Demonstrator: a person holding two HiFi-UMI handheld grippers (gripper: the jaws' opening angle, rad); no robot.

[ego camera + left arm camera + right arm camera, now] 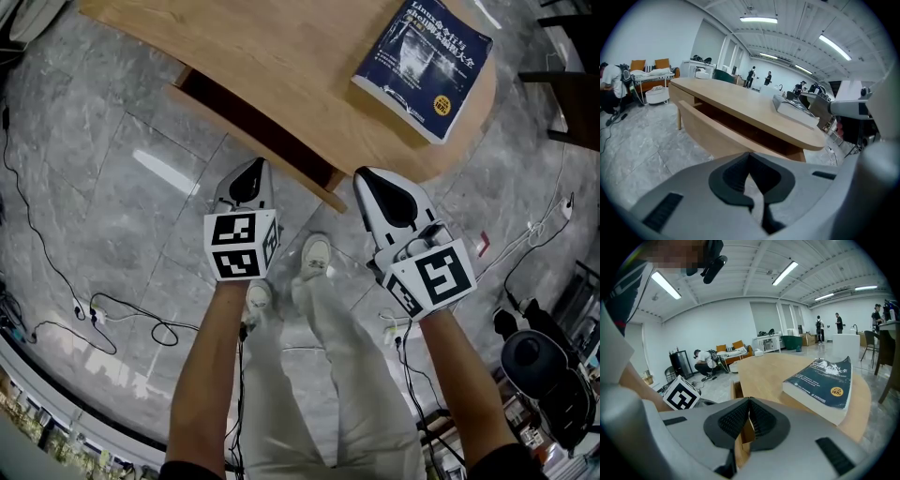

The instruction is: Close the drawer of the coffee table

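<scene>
Hovering just short of the open drawer, the left gripper had its jaws closed tip to tip with nothing between them. The drawer's pale front ran straight ahead of those jaws, standing out from under the coffee table's worktop. Its near corner lay between the two grippers. The right gripper was just beside that corner, its jaws also pressed together and empty. Beyond the right jaws, a dark blue book lay flat on the worktop.
</scene>
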